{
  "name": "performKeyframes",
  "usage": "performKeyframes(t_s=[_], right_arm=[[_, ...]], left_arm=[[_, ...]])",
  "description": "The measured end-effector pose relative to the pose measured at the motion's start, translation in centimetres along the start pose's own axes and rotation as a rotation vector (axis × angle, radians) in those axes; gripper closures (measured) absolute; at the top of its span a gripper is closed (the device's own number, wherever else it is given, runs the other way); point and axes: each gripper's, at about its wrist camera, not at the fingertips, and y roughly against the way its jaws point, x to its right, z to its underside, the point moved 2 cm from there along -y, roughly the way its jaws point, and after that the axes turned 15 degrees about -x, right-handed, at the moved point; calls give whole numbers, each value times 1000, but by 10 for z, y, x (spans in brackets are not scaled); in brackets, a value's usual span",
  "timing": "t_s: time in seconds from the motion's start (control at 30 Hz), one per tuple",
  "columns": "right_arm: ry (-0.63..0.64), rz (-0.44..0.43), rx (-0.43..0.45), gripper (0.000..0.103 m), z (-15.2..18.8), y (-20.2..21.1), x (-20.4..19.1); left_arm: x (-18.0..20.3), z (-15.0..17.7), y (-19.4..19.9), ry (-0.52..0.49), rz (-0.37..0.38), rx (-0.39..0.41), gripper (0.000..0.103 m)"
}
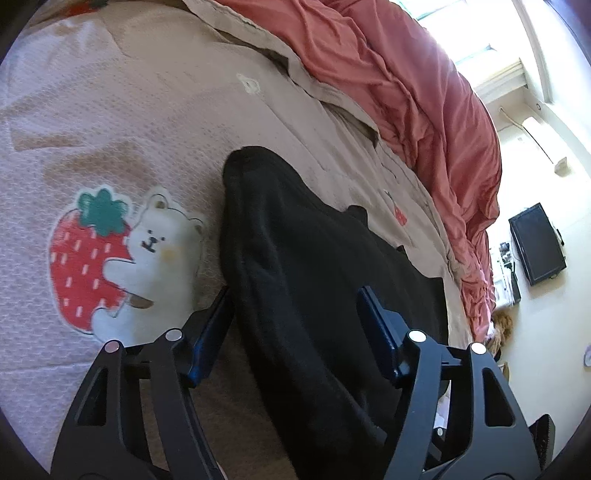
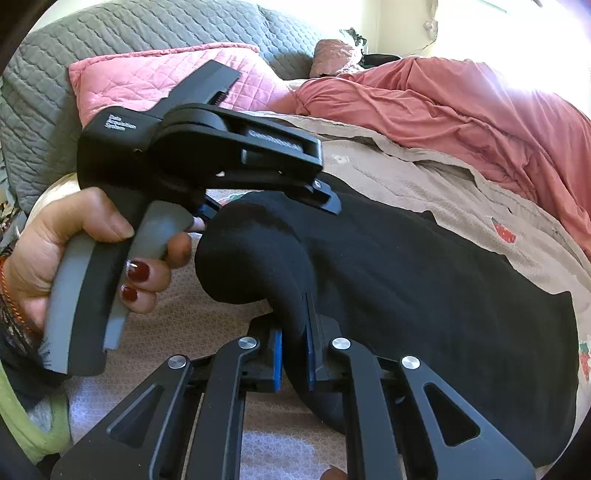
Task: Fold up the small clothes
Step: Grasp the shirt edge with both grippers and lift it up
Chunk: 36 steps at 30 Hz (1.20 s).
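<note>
- Right gripper [image 2: 293, 354]: jaws pressed together on a raised fold of the black garment [image 2: 424, 295]; cloth pinched between the blue pads, fold bulging up past the tips.
- Left gripper [image 1: 295, 332]: jaws part spread, straddling a hump of the same garment. Pads sit either side of the cloth; the left pad looks to stand just clear of it, the right pad's contact I can't tell. Reads as not yet clamped.
- From the right wrist view, the left gripper's tips come down on the same rolled end the right gripper holds, a hand [image 2: 74, 251] squeezing its trigger.
- Garment: on the bed, over the beige sheet [image 1: 129, 110] with the strawberry-and-bear print [image 1: 122, 258]. One end is bunched and lifted at the grippers; the rest lies flat, running away toward the red duvet [image 1: 406, 85].
- Handling, my read: soft, limp, light, thick knit. Won't hold shape, sags off any grip point. Low slip on the pads, but a bunched grab may catch extra layers.
- Where to grab: edge or corner, single fold, both grippers spaced along the same edge so it hangs straight. Current grips look close together on one lump; probably needs spreading.
- Far: pink pillow [image 2: 166, 74] and grey quilted headboard [image 2: 110, 33] behind, well apart from the work.
</note>
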Motion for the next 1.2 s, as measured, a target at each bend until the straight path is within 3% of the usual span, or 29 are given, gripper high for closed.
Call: performKeyframes(t_s=[0.13, 0.2, 0.27, 0.37, 0.7, 1.0, 1.2], right_arm=[[-5, -3, -2, 95, 2, 0, -1], [-7, -3, -3, 95, 1, -1, 0], [-9, -3, -4, 95, 1, -2, 1], [-15, -2, -8, 95, 2, -2, 1], [-49, -7, 21, 95, 8, 11, 8], [-157, -30, 72, 95, 23, 49, 46], [-241, -59, 102, 96, 43, 71, 77]], left_arm=[[1, -1, -4, -15, 8, -2, 51], [1, -1, -4, -19, 5, 1, 60], [3, 1, -5, -18, -24, 18, 85], [7, 4, -4, -26, -37, 32, 89], [25, 15, 16, -56, -16, 94, 92], [80, 29, 19, -82, -40, 139, 92], [133, 31, 12, -143, -111, 124, 92]])
